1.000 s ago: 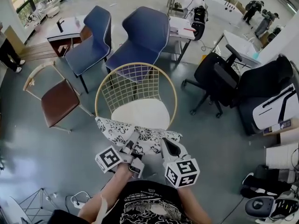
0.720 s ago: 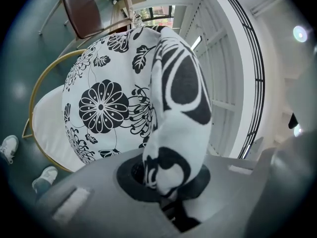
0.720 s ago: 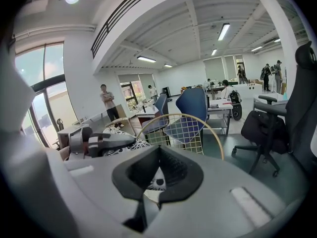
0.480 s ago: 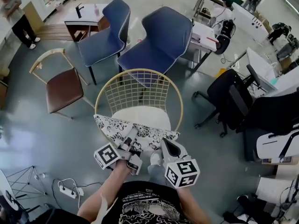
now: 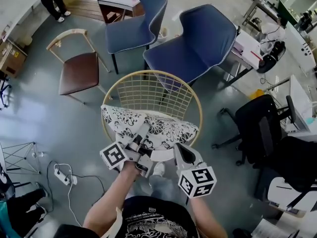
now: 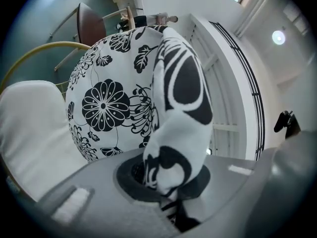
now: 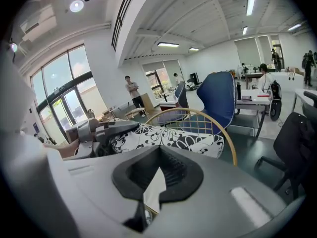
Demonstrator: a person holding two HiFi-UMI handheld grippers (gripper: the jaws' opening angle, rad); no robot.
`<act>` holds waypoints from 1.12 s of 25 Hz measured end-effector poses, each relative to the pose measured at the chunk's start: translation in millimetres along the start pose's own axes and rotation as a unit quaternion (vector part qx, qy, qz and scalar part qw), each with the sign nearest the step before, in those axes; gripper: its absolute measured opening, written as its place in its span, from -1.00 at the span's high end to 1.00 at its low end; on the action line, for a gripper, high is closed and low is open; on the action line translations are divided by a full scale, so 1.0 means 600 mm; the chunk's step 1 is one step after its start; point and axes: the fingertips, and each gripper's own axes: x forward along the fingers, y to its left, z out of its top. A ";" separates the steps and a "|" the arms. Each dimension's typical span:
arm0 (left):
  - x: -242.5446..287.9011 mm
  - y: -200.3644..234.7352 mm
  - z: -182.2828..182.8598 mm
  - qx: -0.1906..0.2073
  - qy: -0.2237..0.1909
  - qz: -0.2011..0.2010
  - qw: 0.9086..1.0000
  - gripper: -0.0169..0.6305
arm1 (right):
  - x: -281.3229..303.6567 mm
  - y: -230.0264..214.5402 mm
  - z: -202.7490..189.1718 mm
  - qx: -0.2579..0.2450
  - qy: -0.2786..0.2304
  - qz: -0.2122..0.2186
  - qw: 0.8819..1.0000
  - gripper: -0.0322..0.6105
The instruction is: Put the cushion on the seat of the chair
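The left claw (image 5: 140,136) was clamped on the floral cushion (image 5: 163,130), which hung over the front of the chair (image 5: 200,114) seat. The right claw (image 5: 180,151) was closed and empty at the chair's front edge. The cushion probably needed carrying toward the chair's back, centring and lowering flat before release.

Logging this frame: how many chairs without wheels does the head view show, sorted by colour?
Blue chairs: 2
Brown-seated chair: 1
Gold wire chair: 1
Total: 4
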 end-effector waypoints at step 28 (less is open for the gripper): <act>-0.167 0.394 -0.142 -0.066 0.040 0.188 0.979 0.90 | 0.069 -0.003 -0.248 0.011 0.140 0.059 0.988 0.91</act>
